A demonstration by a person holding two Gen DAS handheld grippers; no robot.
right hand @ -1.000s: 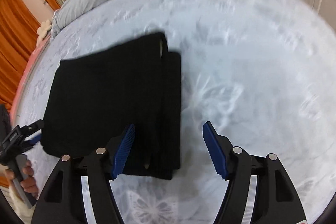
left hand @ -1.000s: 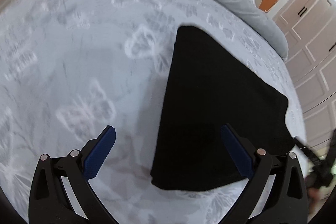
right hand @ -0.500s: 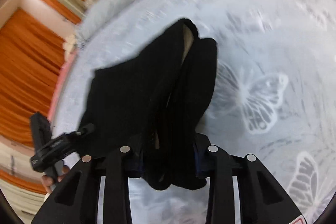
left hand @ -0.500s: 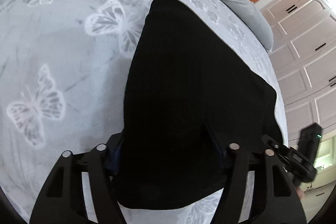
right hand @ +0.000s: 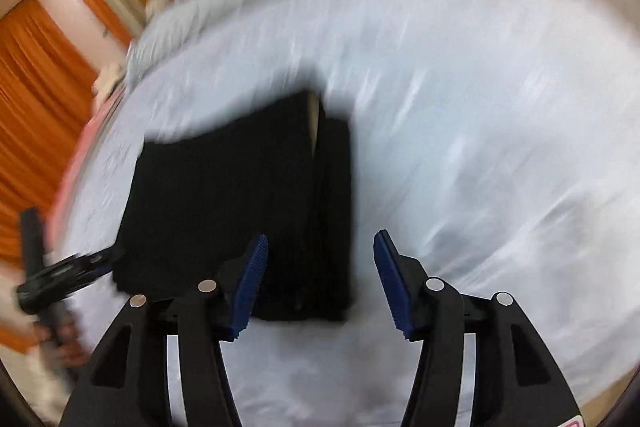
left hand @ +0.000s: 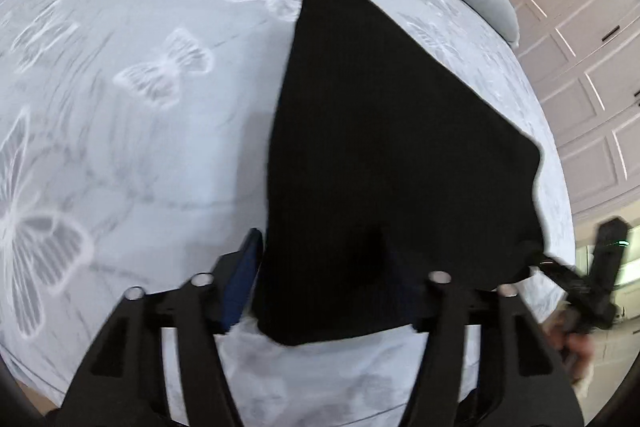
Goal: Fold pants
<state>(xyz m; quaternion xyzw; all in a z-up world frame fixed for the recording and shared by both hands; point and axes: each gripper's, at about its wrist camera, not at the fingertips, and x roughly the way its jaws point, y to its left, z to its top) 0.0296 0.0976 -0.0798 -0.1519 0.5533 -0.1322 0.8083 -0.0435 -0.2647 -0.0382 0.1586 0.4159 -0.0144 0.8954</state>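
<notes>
The soft, limp pants (left hand: 384,155) lie folded on the bed (left hand: 132,147); the left tool (left hand: 324,279) seems clamped on their near edge, the best grip, while the right tool (right hand: 318,277) stands apart.

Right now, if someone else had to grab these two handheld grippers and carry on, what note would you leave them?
Left gripper: its fingers straddle the near edge of the folded black pants; cloth hides one finger, so whether it is clamped is unclear.
Right gripper: fingers open, empty, above the pants' right side; this view is blurred.
Pants: a compact black rectangle on the butterfly-print bedspread, with layered edges visible on its right.
Done: the pants look folded into a stack.
Left: probably check the left grip, then tidy the layered edges or make a last fold.
</notes>
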